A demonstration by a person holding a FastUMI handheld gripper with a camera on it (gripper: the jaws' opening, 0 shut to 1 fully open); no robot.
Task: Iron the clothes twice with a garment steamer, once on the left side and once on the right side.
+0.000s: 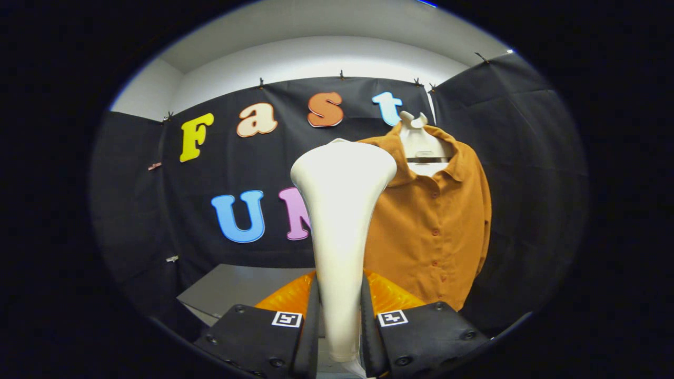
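Note:
A white garment steamer [341, 221] stands upright between my fingers, its narrow handle clamped by both and its wide head raised above them. My gripper [339, 321] is shut on that handle. Beyond and to the right hangs an orange-brown buttoned shirt [432, 226] on a white hanger [418, 139] against the black cloth wall. The steamer head sits just left of the shirt's collar and hides the shirt's left edge; I cannot tell whether it touches the fabric.
A grey table top [237, 287] lies low to the left, beyond the fingers. Black cloth walls close the booth behind and on both sides.

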